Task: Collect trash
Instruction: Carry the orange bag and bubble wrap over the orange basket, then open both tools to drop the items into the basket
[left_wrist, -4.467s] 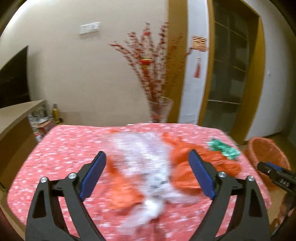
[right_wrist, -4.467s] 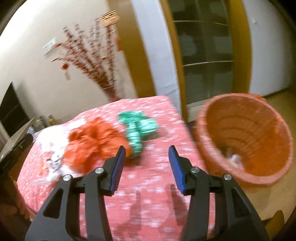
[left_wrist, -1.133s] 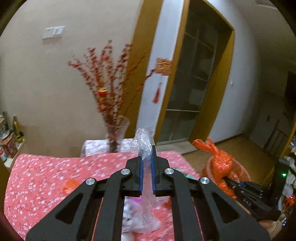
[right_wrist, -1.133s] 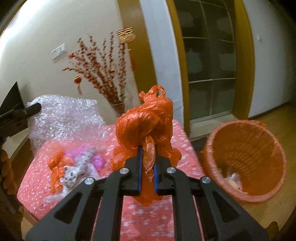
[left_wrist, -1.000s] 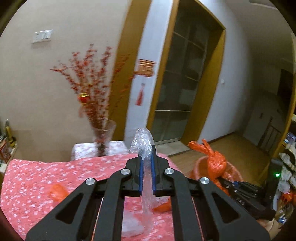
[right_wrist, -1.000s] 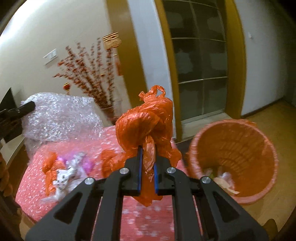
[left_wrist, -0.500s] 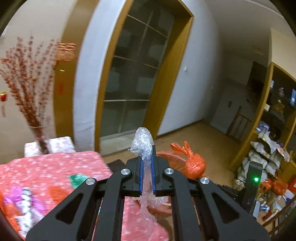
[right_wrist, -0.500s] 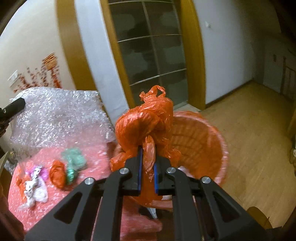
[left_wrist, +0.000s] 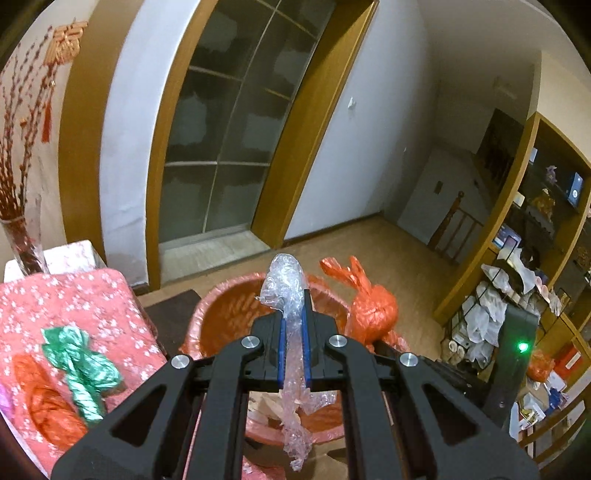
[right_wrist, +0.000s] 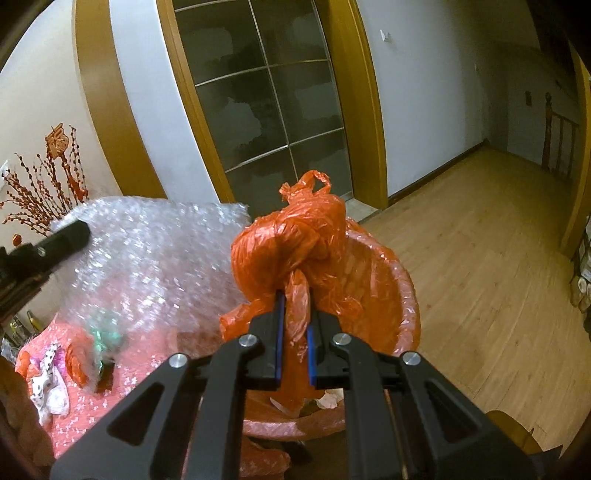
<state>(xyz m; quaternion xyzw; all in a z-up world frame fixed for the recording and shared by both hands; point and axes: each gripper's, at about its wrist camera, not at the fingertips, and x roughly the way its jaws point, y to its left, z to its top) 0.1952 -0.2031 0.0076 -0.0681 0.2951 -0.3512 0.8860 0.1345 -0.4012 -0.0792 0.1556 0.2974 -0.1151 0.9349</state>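
Step in hand, as judged: carrying two pieces of trash to the bin, release not yet made. Nearest, left gripper, black frame, blue pads, clenched on a twisted neck of bubble wrap, clear, blistered, crinkly; broad sheet of it billowing at left in the right wrist view. Right gripper, same build, clamped on a knotted orange plastic bag, thin, glossy, crumpled into a lump with a looped handle on top. Just beyond and below both, orange basket, round, ribbed wall, open mouth, paper scraps inside, on a wooden floor. Next move, by estimate: centring each load over the mouth, then opening the jaws; light film likely to cling or drift. Beside the basket, table in red flowered cloth, bearing green crumpled wrapper and more orange scraps, uncollected. Farthest, glazed door in wooden frame.
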